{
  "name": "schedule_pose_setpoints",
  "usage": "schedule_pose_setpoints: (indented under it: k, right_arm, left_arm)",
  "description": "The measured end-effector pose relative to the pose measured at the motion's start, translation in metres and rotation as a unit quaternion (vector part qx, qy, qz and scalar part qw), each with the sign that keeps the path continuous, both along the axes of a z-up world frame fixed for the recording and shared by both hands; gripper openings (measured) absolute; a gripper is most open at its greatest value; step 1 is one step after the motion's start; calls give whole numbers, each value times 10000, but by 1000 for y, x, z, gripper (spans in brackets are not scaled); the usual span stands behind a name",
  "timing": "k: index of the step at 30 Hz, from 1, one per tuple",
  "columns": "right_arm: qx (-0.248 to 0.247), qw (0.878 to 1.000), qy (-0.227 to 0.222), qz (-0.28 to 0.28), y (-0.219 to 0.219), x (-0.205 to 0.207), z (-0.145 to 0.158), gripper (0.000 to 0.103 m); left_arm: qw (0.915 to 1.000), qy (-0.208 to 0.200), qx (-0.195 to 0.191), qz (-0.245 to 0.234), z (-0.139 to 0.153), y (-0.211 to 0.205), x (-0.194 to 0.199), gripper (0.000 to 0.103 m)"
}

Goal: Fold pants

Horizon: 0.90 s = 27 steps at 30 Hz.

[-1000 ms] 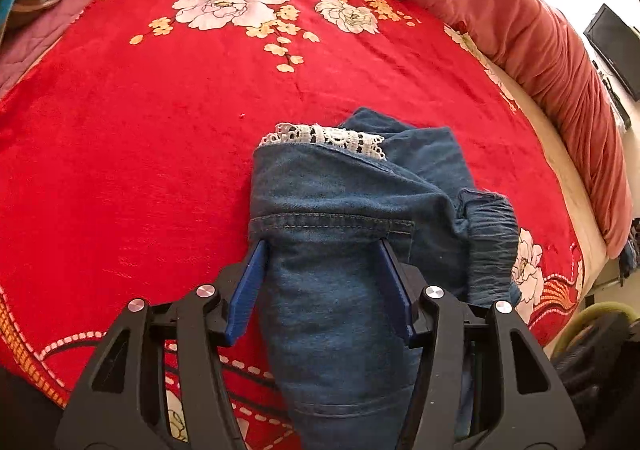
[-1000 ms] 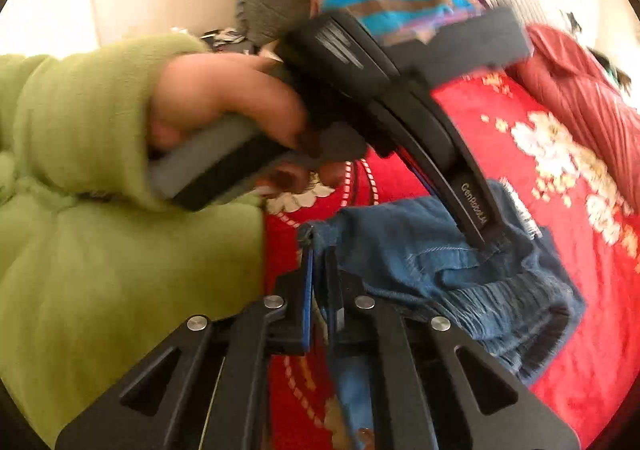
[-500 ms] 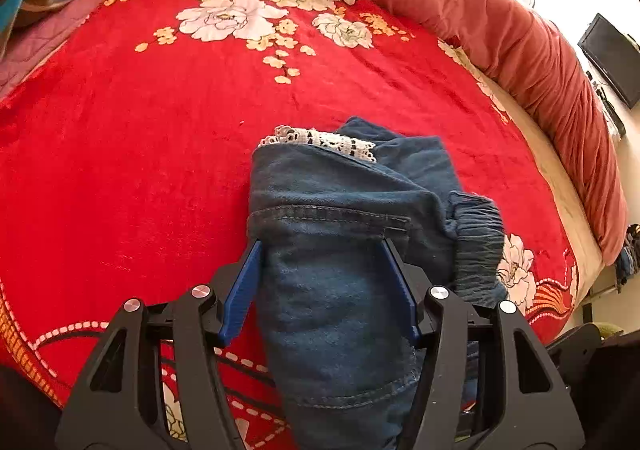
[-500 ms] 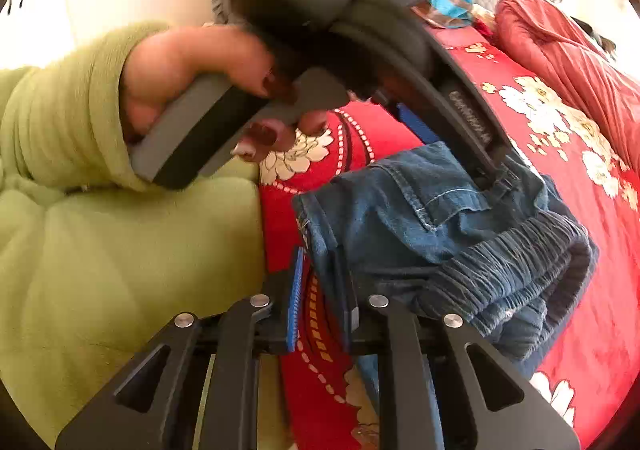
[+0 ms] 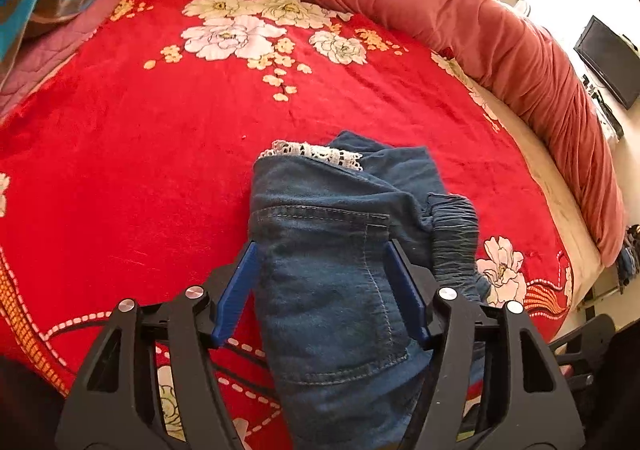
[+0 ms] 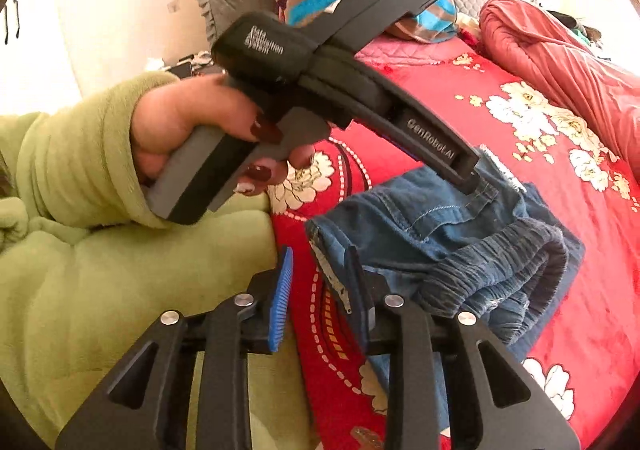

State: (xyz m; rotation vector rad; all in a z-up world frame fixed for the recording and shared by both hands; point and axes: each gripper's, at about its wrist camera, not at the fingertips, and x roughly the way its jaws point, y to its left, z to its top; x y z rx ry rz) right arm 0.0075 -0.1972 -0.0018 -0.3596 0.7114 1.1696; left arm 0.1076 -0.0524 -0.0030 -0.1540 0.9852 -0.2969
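Both my grippers have just been opening: left gripper (image 5: 320, 282) straddles the folded jeans (image 5: 340, 250) on the red floral blanket (image 5: 120, 149), right gripper (image 6: 316, 290) loosed around their edge.

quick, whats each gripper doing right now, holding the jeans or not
left gripper: open, jaws have just been opening, folded jeans between them, not pinched.
right gripper: open, jaws have just been opening, jeans edge between them, released.
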Motion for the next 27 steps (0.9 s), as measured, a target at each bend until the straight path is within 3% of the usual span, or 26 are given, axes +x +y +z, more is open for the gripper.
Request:
schedule_pose_setpoints:
  k: [14,17,23,27]
  right_arm:
    - [291,9992,-253,-82,-15,-12,30,40]
    - [339,9987,-324,-191,-20,-11,35,52]
    - [335,9974,-352,-529,-30,-1,36,52]
    - [34,9989,-390,-262,-15,-2,20,47]
  left_arm:
    - [9995,-276,122,63,17,0,-13,69]
    - [9993,-319,135,137,20,4,-16,71]
    - [9986,-360,148,355,20,22,-28,71]
    - [9986,-244,144,436,12,31,-29,71]
